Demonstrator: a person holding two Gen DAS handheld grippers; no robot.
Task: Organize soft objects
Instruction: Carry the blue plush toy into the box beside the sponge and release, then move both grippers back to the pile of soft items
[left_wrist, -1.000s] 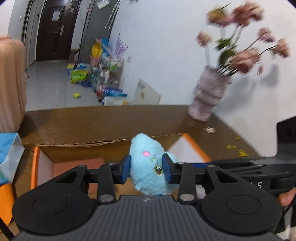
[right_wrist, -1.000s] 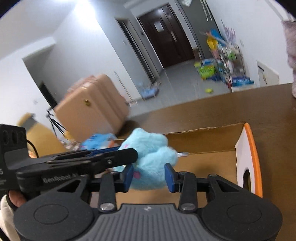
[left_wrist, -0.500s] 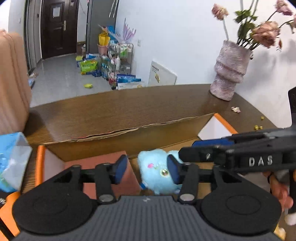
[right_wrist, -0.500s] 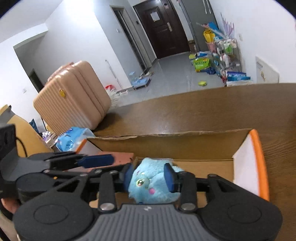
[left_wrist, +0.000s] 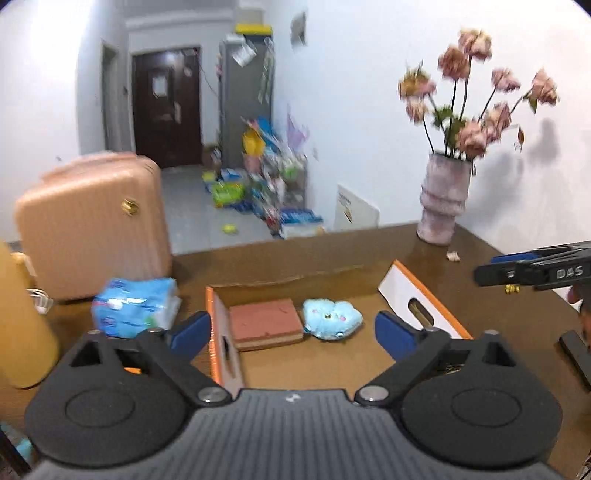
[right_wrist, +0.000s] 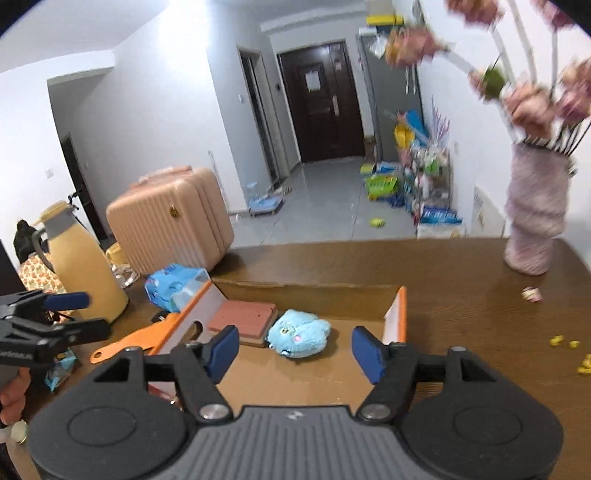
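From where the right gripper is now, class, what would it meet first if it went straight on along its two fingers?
Most likely the fluffy light-blue plush toy lying in the open cardboard box. The right gripper, its jaws opening and empty, points down at it, with nothing visible between. Depth is hard to judge, so the box floor might come first.

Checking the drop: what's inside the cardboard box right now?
Inside the cardboard box: a blue plush toy beside a reddish-brown sponge block. The near floor is hidden behind the gripper bodies.

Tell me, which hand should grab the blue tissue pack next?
Probably the left. The blue tissue pack lies outside the cardboard box, on its left, just beyond the left gripper. The right gripper would have to cross the box. Both have opening, empty fingers.
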